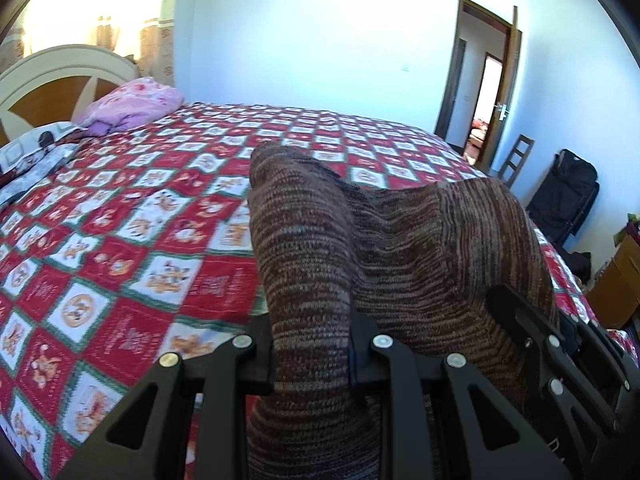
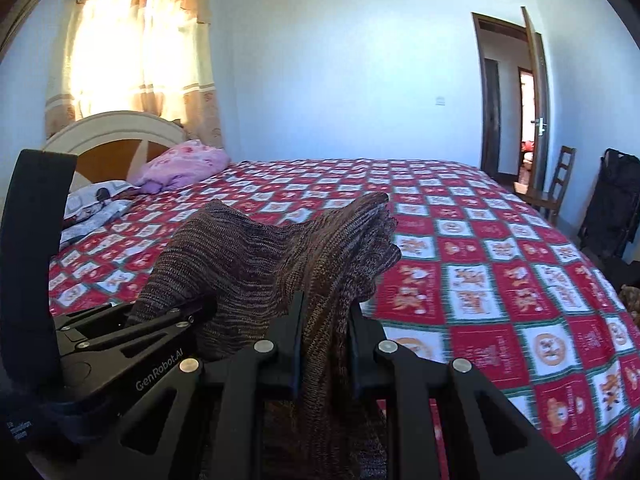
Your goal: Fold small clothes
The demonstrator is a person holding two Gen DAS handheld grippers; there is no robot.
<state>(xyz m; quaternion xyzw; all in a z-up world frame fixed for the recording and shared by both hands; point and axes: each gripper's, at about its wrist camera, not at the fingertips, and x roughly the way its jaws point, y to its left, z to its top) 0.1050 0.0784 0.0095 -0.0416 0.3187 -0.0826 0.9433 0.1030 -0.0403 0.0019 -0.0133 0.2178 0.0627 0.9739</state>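
Observation:
A brown striped knit garment (image 1: 360, 248) hangs lifted above the bed, held between both grippers. My left gripper (image 1: 312, 344) is shut on one edge of it; the cloth bunches up over the fingers and hides their tips. My right gripper (image 2: 324, 340) is shut on another edge of the same garment (image 2: 280, 256), which drapes over and below it. The right gripper (image 1: 532, 332) shows at the right of the left wrist view, and the left gripper (image 2: 132, 332) shows at the left of the right wrist view, close alongside.
A bed with a red, white and green patchwork cover (image 2: 500, 280) lies below. A pink pillow (image 2: 184, 168), a patterned pillow (image 2: 96, 200) and a headboard (image 2: 116, 136) are at far left. A wooden chair (image 2: 556, 184), black bag (image 2: 612, 204) and open door (image 2: 536, 100) stand at right.

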